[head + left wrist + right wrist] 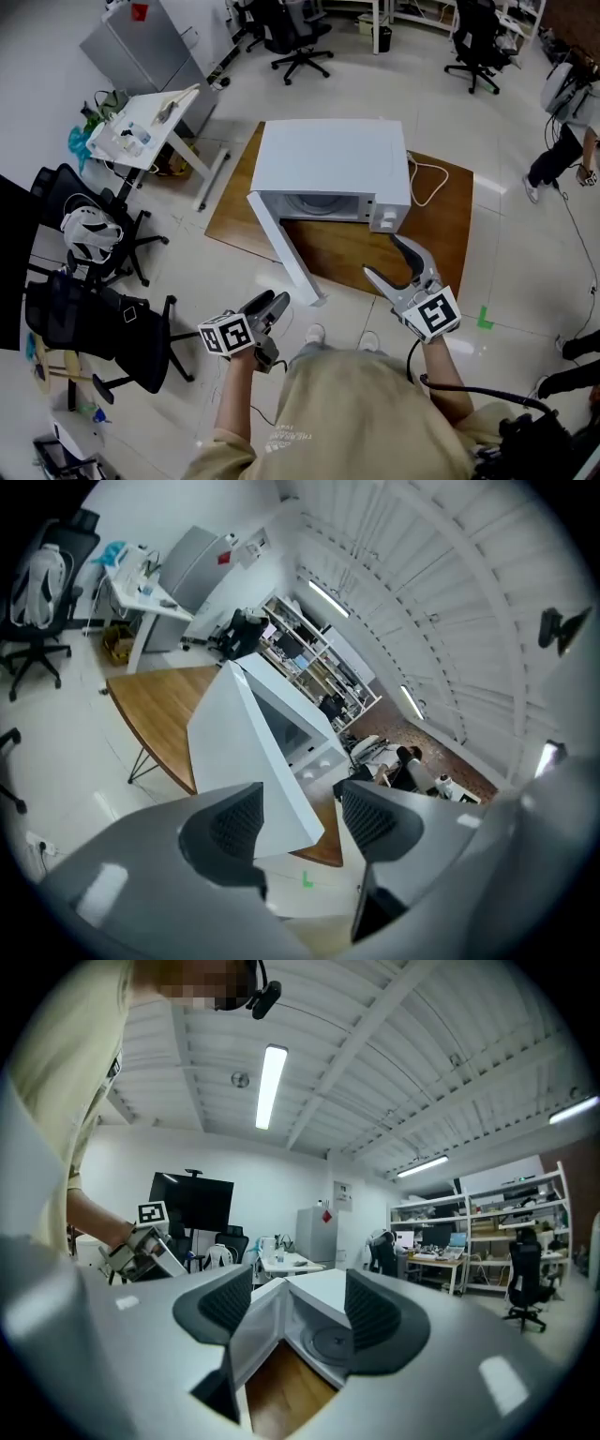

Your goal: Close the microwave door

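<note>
A white microwave (328,155) stands on a low wooden table (441,216). Its door (286,253) is swung wide open towards me, past the table's front edge. My left gripper (272,302) hovers open just left of the door's free end, touching nothing. In the left gripper view the door's white outer face (244,752) fills the gap ahead of the open left gripper (298,819). My right gripper (384,255) is open and empty in front of the control panel. The right gripper (286,1312) looks into the cavity with its glass turntable (328,1340).
Black office chairs (103,328) crowd the left side, beside a small white table (141,131) with clutter. A white cable (427,183) trails off the microwave's right side. A green tape mark (485,319) is on the floor. Another person (572,141) stands far right.
</note>
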`<action>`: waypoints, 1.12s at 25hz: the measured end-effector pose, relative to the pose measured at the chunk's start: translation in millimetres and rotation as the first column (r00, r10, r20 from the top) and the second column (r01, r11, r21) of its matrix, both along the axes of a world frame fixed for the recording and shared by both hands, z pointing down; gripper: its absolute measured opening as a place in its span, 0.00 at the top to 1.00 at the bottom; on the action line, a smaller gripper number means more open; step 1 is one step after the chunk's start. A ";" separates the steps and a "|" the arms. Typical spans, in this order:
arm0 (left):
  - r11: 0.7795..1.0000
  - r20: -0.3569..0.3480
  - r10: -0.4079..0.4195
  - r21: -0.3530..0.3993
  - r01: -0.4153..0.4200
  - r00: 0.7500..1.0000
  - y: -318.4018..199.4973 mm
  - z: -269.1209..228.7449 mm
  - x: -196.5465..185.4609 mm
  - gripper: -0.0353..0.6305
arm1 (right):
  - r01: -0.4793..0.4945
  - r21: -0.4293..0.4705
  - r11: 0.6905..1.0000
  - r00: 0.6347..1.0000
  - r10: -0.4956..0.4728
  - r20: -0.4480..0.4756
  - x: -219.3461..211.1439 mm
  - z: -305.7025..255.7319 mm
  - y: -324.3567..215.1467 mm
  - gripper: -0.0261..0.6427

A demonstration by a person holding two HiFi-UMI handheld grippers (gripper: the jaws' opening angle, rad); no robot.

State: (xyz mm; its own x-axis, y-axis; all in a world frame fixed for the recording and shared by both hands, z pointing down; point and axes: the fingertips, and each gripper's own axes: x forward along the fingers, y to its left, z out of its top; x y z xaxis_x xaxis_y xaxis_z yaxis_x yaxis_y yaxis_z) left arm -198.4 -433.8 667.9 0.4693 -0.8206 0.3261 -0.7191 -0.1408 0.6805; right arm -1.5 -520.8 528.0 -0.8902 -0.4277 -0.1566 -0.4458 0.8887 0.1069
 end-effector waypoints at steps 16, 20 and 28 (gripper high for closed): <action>0.972 -0.055 0.165 -0.158 -0.172 0.985 -56.6 13.8 -27.8 0.71 | -0.340 -0.133 0.931 0.920 0.301 -0.249 -31.1 -27.7 7.8 0.51; 0.973 -0.070 0.166 -0.151 -0.174 0.984 -71.1 10.0 -16.2 0.71 | -0.373 -0.147 0.916 0.910 0.330 -0.249 -26.7 -29.8 9.8 0.52; 0.979 -0.064 0.149 -0.132 -0.156 0.987 -104.7 -8.0 -0.2 0.71 | -0.439 -0.184 0.879 0.886 0.391 -0.249 -20.5 -44.6 18.3 0.52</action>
